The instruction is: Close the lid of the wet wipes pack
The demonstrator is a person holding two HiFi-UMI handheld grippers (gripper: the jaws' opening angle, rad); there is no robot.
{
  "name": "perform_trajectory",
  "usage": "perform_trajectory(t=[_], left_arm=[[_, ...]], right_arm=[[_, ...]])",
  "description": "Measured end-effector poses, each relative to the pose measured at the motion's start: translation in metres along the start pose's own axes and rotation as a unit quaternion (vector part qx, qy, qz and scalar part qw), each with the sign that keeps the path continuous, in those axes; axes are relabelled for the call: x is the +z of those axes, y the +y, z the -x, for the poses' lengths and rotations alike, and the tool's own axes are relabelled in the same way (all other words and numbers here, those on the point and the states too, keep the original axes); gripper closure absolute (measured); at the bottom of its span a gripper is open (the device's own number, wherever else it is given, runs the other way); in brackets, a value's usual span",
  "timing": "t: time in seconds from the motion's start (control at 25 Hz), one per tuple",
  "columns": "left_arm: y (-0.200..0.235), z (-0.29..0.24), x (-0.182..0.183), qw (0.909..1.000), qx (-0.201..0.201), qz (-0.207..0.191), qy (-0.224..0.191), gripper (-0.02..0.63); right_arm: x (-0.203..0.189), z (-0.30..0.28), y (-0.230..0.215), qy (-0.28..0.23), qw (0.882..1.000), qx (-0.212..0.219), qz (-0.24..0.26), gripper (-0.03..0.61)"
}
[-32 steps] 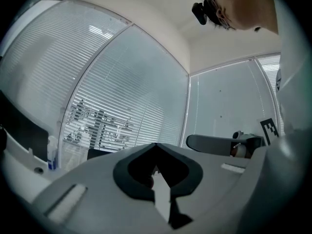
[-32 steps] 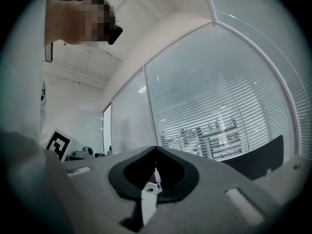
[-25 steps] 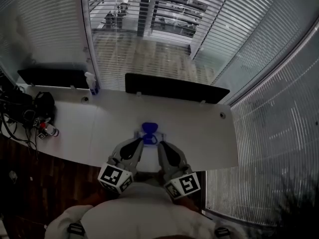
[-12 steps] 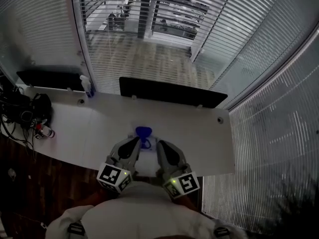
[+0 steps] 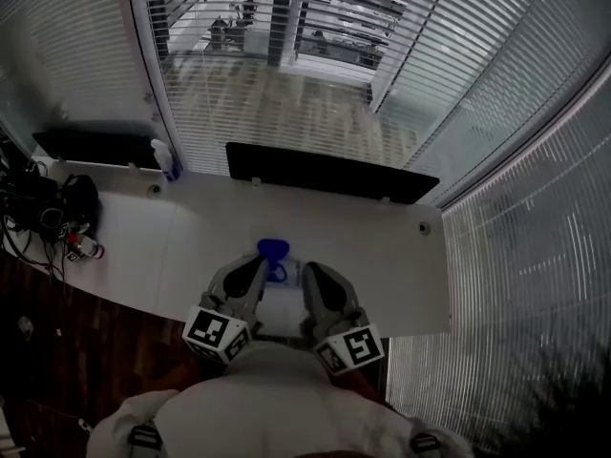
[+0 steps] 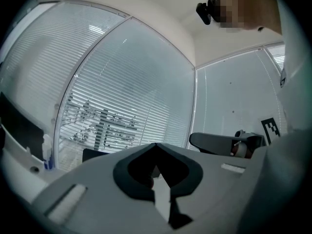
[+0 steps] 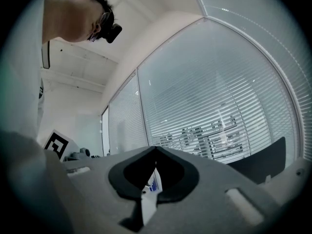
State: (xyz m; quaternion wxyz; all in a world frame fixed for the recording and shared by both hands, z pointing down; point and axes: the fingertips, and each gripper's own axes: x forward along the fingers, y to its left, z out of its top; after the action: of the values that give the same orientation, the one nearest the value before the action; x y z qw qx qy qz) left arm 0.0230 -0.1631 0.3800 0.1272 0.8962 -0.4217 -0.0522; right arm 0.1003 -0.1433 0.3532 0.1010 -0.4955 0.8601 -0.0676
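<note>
The wet wipes pack (image 5: 283,292) lies on the white desk (image 5: 401,275) near its front edge. Its blue lid (image 5: 272,249) stands raised at the far end. In the head view my left gripper (image 5: 254,267) and right gripper (image 5: 312,275) flank the pack, held close together just above it. Both point away from my body. In the left gripper view the left gripper (image 6: 156,147) has its jaws together with nothing between them. In the right gripper view the right gripper (image 7: 155,152) also has its jaws together, and a sliver of the pack's blue print (image 7: 153,183) shows through the slit.
A long black panel (image 5: 329,172) stands along the desk's far edge, another (image 5: 91,146) at the far left. A spray bottle (image 5: 164,158) sits between them. Cables and a black bag (image 5: 48,213) crowd the left end. Glass walls with blinds surround the desk.
The head view has shifted slightly, so the desk sits a little more to the left. Both grippers remain either side of the pack, jaws still together.
</note>
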Motion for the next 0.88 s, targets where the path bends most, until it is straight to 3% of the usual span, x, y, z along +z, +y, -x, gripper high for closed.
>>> perform_trajectory(t=[0.52,0.88], left_arm=[[0.035,-0.007,-0.025,0.9993,0.012,-0.008,0.034,0.611],[0.077,-0.022,-0.085,0.9927,0.012,0.003,0.120,0.611]], right_arm=[[-0.025,-0.018,-0.010,0.027,0.999,0.008,0.028,0.578],[-0.089,-0.042,-0.033,0.109,0.992,0.006,0.057,0.578]])
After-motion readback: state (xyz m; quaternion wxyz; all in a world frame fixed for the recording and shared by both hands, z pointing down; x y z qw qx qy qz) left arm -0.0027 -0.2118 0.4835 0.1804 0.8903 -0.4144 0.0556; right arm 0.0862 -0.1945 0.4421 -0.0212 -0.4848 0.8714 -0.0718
